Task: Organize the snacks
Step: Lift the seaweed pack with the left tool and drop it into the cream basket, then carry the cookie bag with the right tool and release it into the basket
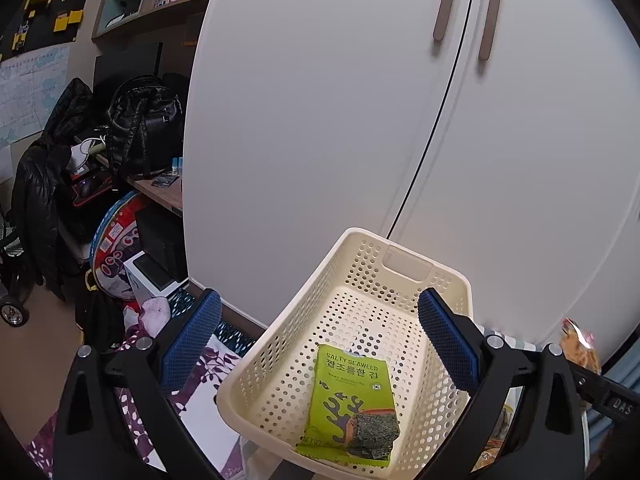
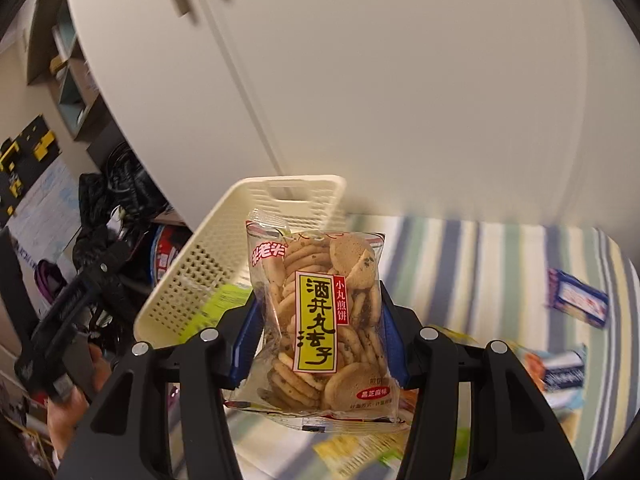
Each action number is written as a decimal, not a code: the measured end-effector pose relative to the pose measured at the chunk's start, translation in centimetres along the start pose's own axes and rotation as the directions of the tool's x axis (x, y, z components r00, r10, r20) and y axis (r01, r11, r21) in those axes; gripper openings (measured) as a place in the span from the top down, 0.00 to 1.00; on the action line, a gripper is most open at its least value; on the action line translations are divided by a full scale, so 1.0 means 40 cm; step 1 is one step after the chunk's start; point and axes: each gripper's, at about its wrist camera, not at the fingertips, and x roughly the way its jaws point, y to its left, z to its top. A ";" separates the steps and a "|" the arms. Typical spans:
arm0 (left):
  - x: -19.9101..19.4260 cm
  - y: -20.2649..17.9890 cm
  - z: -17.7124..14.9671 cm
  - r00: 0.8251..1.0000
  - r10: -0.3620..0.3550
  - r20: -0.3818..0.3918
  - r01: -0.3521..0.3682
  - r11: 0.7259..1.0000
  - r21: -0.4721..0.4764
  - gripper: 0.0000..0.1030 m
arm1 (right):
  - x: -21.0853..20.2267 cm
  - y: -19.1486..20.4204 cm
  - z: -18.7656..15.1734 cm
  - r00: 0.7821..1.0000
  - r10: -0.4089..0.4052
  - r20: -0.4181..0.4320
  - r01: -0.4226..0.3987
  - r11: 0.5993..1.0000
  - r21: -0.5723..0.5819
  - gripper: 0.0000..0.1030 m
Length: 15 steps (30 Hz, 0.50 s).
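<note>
A cream perforated basket (image 1: 276, 344) stands tilted in front of white wardrobe doors. Inside it lies a green salty-seaweed packet (image 1: 352, 396). My left gripper (image 1: 320, 304) hovers over the basket, open, with nothing between its blue pads (image 1: 196, 332). My right gripper (image 2: 318, 300) is shut on a clear bag of round sesame crackers (image 2: 320, 320) with a yellow label, held upright just right of the basket (image 2: 192, 272). In the right wrist view the seaweed packet (image 2: 224, 300) shows as a green blur. The cracker bag (image 1: 580, 348) peeks in at the left wrist view's right edge.
Several loose snack packets, one of them blue (image 2: 580, 300), lie on a striped cloth (image 2: 480, 264) to the right. A hand (image 2: 68, 412) holds the left gripper (image 2: 60, 320). The white wardrobe (image 1: 320, 120) rises close behind. A cluttered desk with a black backpack (image 1: 140, 128) stands to the left.
</note>
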 end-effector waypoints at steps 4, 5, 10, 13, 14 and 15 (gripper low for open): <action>-0.005 0.004 0.006 1.000 0.013 0.010 -0.013 1.000 0.018 0.03 | 0.088 0.092 0.043 0.999 0.027 -0.028 -0.028 0.999 -0.031 0.49; -0.008 0.007 0.008 1.000 0.017 0.014 -0.017 1.000 0.016 0.03 | 0.114 0.111 0.052 0.999 0.027 -0.035 -0.029 0.999 -0.039 0.49; -0.017 0.034 0.020 0.999 0.034 0.034 -0.033 0.999 -0.013 0.03 | 0.221 0.171 0.074 0.997 0.027 -0.073 -0.030 0.999 -0.041 0.49; -0.021 0.044 0.024 0.999 0.032 0.040 -0.031 0.999 -0.029 0.03 | 0.271 0.186 0.080 0.995 0.025 -0.092 -0.027 0.999 -0.026 0.48; -0.021 0.046 0.024 0.999 0.030 0.040 -0.029 0.999 -0.033 0.03 | 0.286 0.185 0.083 0.995 0.022 -0.097 -0.024 1.000 -0.017 0.47; -0.020 0.046 0.025 0.999 0.029 0.040 -0.028 0.999 -0.034 0.03 | 0.298 0.184 0.085 0.994 0.019 -0.103 -0.020 1.000 -0.010 0.47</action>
